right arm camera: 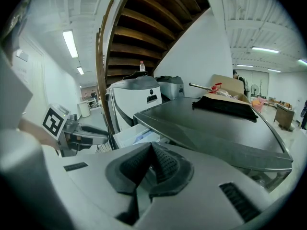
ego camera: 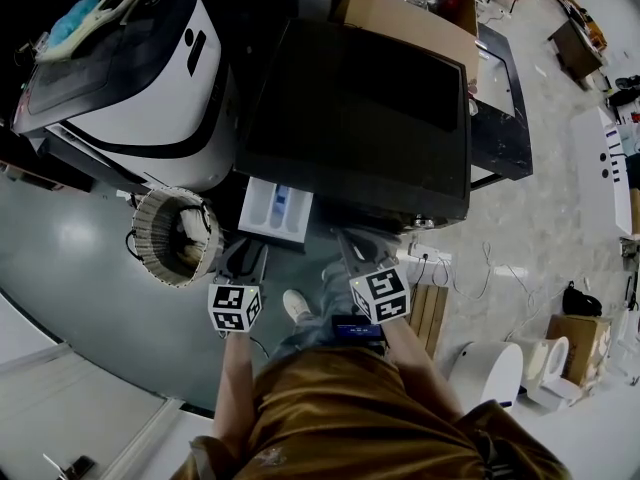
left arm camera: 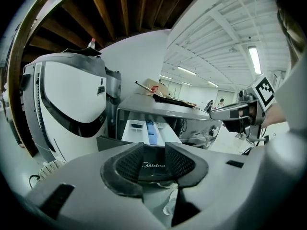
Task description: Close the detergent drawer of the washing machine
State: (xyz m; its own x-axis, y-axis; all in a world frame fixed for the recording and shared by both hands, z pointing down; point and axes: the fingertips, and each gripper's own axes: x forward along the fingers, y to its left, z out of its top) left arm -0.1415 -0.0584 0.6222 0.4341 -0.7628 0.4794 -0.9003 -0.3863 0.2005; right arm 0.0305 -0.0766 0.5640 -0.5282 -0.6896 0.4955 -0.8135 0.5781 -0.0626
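I am reading only one word: "Midea", in white letters. It is sitting on the dark front of the pulled-out detergent drawer [left arm camera: 144, 131], and I am seeing it between the jaws of the left gripper [left arm camera: 154, 152]. I am finding no other words or numbers clear enough to read.

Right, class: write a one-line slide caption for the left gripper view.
Open left gripper at the pulled-out detergent drawer of the washing machine, right gripper alongside.
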